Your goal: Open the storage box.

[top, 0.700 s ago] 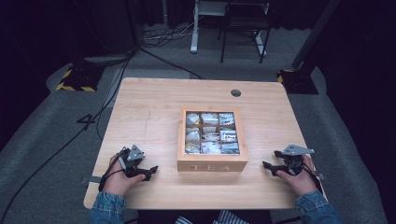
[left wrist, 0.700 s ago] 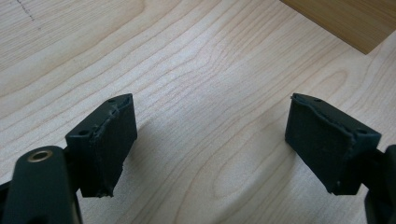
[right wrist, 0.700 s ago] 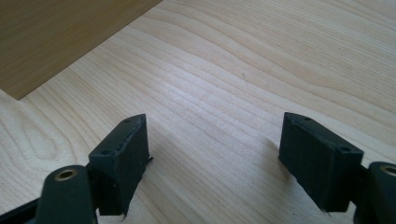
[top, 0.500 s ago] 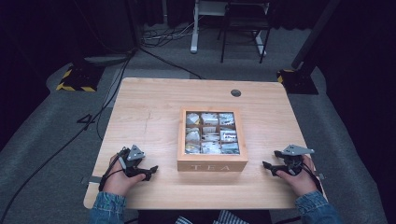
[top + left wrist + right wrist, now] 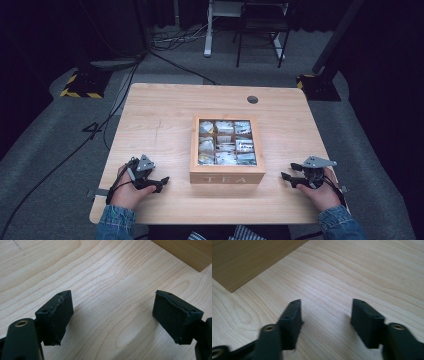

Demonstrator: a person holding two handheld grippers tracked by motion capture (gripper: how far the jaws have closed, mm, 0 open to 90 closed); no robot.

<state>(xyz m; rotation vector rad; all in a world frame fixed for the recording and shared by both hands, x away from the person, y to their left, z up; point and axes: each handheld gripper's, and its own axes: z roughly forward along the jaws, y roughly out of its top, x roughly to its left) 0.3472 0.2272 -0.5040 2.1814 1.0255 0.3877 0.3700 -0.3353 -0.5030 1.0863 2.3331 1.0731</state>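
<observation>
Table (image 5: 165, 115) brightly lit, surroundings dark; right gripper view slightly blurred.

Nothing has moved: both tools lie as before beside the tea box (image 5: 227, 150).

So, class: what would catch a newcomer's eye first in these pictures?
The wooden tea box at the middle of the table, marked TEA on its front, with packets showing in its nine compartments. Then the two open grippers resting on either side: the left gripper and the right gripper, both pointing inward at the box.
</observation>
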